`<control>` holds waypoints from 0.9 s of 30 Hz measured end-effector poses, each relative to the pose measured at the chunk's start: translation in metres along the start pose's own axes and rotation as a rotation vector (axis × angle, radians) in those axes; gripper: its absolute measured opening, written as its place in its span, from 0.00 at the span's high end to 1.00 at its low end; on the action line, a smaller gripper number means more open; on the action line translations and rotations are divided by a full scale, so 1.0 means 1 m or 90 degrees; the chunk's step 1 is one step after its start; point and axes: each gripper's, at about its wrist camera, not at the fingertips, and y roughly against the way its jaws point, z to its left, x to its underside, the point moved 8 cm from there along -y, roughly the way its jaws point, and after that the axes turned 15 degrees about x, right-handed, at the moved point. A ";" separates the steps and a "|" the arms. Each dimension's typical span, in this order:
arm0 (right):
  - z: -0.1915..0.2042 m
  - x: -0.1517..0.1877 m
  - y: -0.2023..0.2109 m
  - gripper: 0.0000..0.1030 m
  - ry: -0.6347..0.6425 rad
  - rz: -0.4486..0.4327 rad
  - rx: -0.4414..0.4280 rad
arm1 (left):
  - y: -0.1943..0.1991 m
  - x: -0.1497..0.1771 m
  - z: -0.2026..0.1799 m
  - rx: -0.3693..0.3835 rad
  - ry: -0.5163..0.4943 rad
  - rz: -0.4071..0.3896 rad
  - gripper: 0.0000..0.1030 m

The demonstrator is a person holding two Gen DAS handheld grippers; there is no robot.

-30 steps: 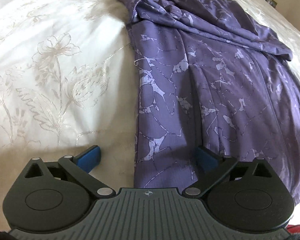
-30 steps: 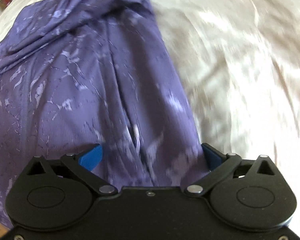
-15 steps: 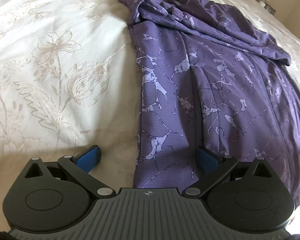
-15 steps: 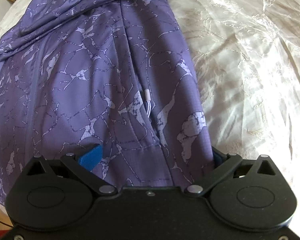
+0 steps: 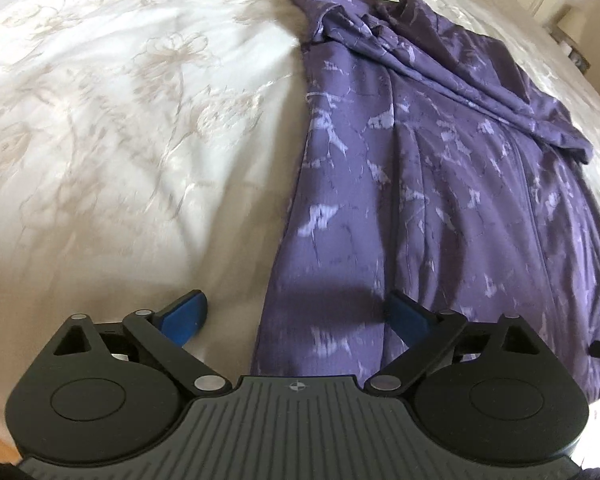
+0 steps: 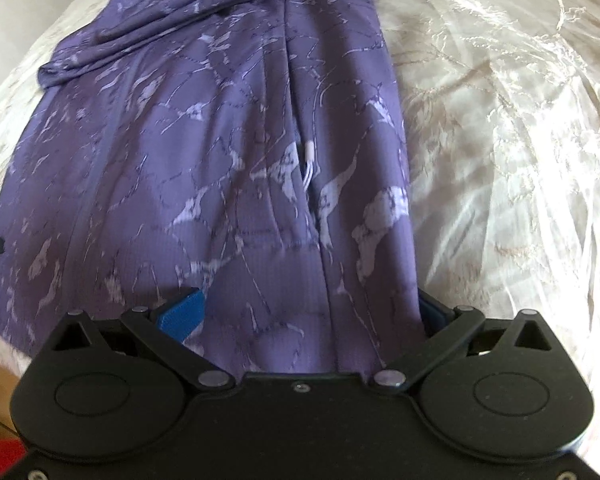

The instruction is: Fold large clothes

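A purple garment [image 5: 440, 184] with a pale marbled print lies spread lengthwise on a cream floral bedspread [image 5: 120, 140]. Its far end is bunched into folds; a central seam with a white cord [image 6: 309, 160] runs down it. The left gripper [image 5: 296, 314] sits low over the garment's near left edge, jaws wide apart, one blue pad on bedspread, the other over cloth. The right gripper [image 6: 308, 314] is low at the near right edge, jaws wide apart, straddling the cloth, gripping nothing.
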 end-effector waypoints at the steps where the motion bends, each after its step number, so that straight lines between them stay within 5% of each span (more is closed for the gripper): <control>1: -0.002 0.003 0.001 0.00 0.002 -0.002 -0.006 | 0.001 0.004 -0.003 -0.001 -0.008 0.005 0.06; 7: -0.011 0.014 0.005 0.00 0.025 -0.013 -0.040 | -0.001 0.025 -0.014 -0.006 -0.022 0.028 0.06; 14: -0.031 0.026 0.012 0.00 -0.024 -0.002 -0.096 | -0.005 0.032 -0.013 -0.001 0.032 0.023 0.08; 17: -0.045 0.024 0.015 0.22 -0.076 0.013 -0.110 | -0.003 0.030 -0.013 0.010 0.047 0.017 0.21; 21: -0.061 0.021 0.024 0.80 -0.127 0.024 -0.157 | 0.003 0.029 -0.020 0.038 0.056 0.012 0.56; 22: -0.061 0.021 0.028 0.82 -0.132 0.022 -0.168 | 0.005 0.028 -0.023 0.050 0.063 0.010 0.70; 24: -0.064 0.019 0.037 0.83 -0.142 0.014 -0.184 | 0.010 0.026 -0.028 0.062 0.069 0.000 0.83; 27: -0.067 0.012 0.051 0.84 -0.184 0.002 -0.226 | 0.024 0.020 -0.033 0.073 0.098 -0.031 0.91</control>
